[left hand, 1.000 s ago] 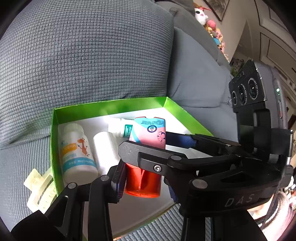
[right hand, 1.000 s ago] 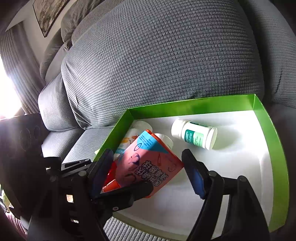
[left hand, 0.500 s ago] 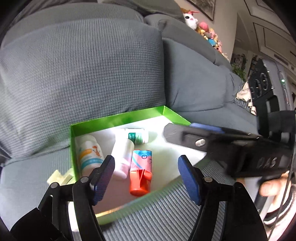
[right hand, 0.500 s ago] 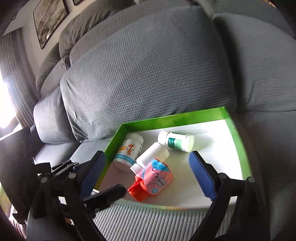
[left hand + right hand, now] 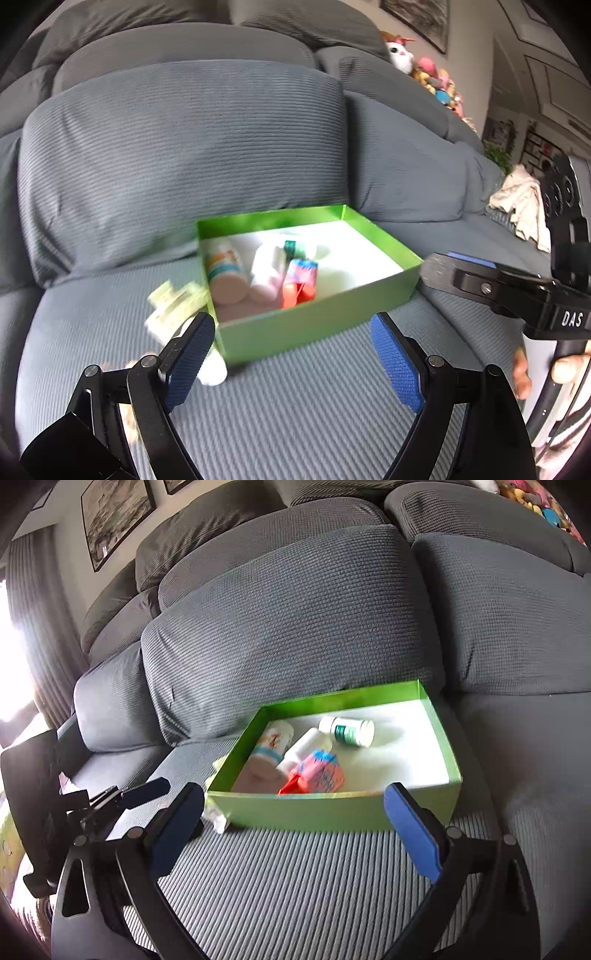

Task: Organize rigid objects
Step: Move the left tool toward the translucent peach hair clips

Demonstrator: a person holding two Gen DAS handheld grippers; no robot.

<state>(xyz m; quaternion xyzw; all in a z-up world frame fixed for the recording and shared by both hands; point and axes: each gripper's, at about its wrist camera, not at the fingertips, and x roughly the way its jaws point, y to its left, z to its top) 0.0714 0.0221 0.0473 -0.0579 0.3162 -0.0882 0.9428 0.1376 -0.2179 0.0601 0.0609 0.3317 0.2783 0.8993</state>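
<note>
Beyond the opening, empty left claw (image 5: 291, 354), the green box (image 5: 317, 325) holds the tube (image 5: 300, 282).

The left gripper (image 5: 291, 354) is a black linkage frame with round silver pivot screws, and its two fingers (image 5: 397, 363) carry blue, finely textured pads. The right gripper (image 5: 293, 834) is built alike, black arms with blue-padded fingers (image 5: 413, 836). Seen from the left wrist, its body bears white letters "DAS" and one screw. The hand (image 5: 543, 369) gripping its handle wears what may be a striped sleeve, blurred at the frame's edge.
</note>
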